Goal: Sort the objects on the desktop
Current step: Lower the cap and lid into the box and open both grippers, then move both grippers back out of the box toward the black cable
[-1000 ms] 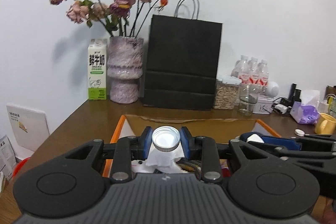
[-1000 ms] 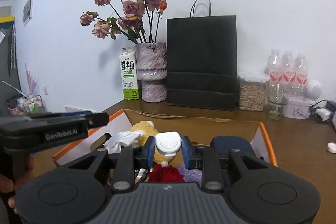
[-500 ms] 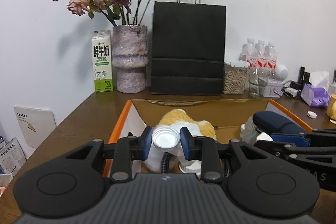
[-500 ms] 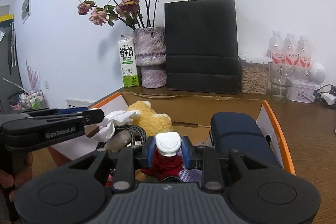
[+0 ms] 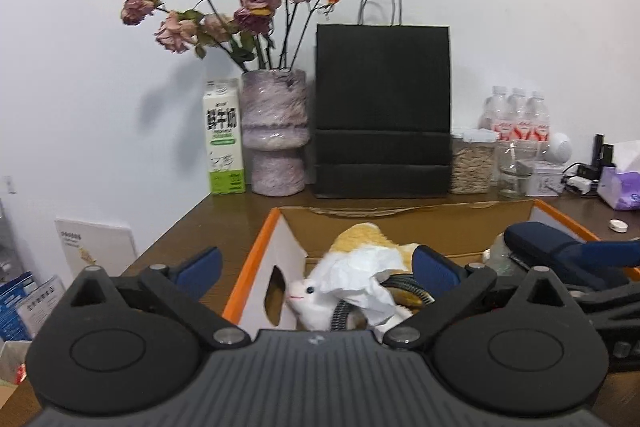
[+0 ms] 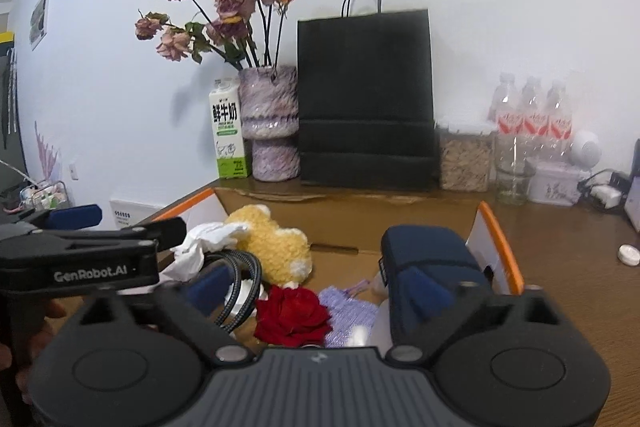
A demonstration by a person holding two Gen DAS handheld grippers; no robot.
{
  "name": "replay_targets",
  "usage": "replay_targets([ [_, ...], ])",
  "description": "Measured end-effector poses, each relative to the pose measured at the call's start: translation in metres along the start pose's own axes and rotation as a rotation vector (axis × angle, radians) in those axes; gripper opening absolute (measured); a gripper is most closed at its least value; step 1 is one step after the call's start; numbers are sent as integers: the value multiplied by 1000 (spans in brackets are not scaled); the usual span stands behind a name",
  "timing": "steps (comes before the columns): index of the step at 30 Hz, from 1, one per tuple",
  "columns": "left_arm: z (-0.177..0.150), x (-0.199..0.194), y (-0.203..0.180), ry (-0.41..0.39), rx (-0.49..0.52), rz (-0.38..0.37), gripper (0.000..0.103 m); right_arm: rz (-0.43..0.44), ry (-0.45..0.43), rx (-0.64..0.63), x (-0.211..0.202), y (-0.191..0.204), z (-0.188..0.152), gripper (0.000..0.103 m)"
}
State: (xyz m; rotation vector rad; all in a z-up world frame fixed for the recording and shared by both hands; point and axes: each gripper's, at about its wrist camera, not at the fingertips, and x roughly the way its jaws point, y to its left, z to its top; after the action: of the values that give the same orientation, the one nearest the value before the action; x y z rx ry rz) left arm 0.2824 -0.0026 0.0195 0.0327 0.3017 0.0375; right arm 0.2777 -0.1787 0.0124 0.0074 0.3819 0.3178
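Both your jaws opening wide over box [image 5: 256,259], nothing gripped.
Plush [image 6: 276,247], tissue [image 5: 360,275], cable [image 6: 240,283] crowd below; bag [image 5: 382,111] behind.

In the left wrist view the gripper's own black body [image 5: 316,371] covers the near part of the cardboard box [image 5: 256,267], so most of what lies inside is hidden, and a crumpled white tissue [image 5: 360,275] drapes over the yellow-and-white plush toy [image 5: 368,239], leaving only parts of it showing. In the right wrist view the water bottles [image 6: 532,115] and the glass [image 6: 512,179] at the back are blurred, the print on the small white tin [image 6: 554,187] cannot be read, and a white thing [image 6: 380,323] beside the navy pouch [image 6: 428,251] is mostly covered, perhaps a small bottle. At the left edge of that view a hand [image 6: 24,339] is cut off by the frame and half hidden behind the other gripper's handle
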Motion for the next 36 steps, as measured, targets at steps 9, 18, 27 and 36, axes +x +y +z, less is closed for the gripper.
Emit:
replay_targets([
  [9, 0, -1, 3, 7, -6, 8, 103, -8, -12, 1, -5, -1, 1, 101],
  [18, -1, -1, 3, 9, -8, 10, 103, -10, -12, 2, -6, -2, -1, 101],
  [27, 1, -15, 11, -17, -34, 25, 103, -4, -46, -9, -18, 1, -1, 102],
  [36, -7, -41, 28, 34, -15, 8, 103, -10, -74, -41, -48, 13, -9, 102],
])
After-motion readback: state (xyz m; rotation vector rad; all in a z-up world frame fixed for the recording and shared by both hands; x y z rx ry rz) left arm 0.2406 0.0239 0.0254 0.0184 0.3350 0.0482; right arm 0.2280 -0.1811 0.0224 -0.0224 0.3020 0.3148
